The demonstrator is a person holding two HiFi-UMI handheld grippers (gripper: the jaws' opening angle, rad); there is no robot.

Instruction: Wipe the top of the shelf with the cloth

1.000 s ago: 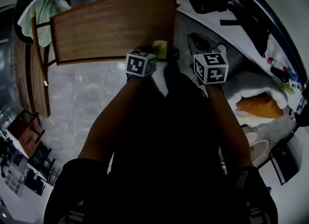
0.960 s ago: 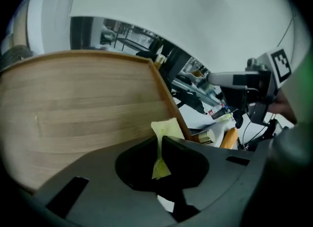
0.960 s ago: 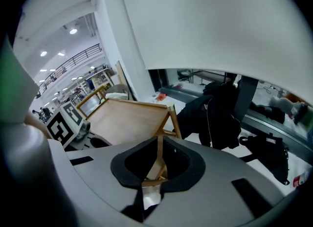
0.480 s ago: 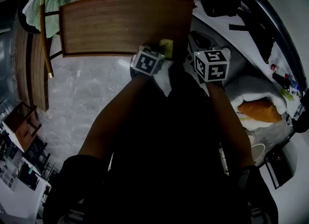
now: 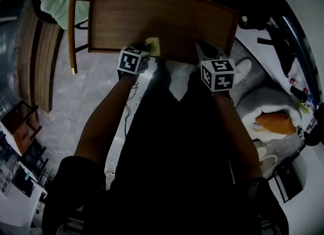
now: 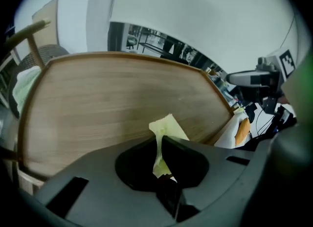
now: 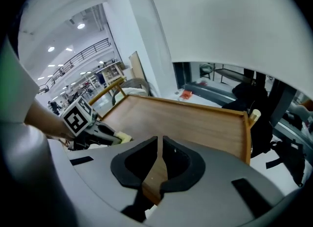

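Two hand-held grippers work at the near edge of the wooden shelf top (image 5: 162, 21): the left gripper (image 6: 160, 145) clamps the yellow cloth (image 6: 168, 125), long axis along its jaws, free corner pointing out over the wood; the right gripper (image 7: 159, 145), jaws together and empty, is beside it.

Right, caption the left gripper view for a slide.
Left gripper pinching a yellow cloth over the wooden shelf top.
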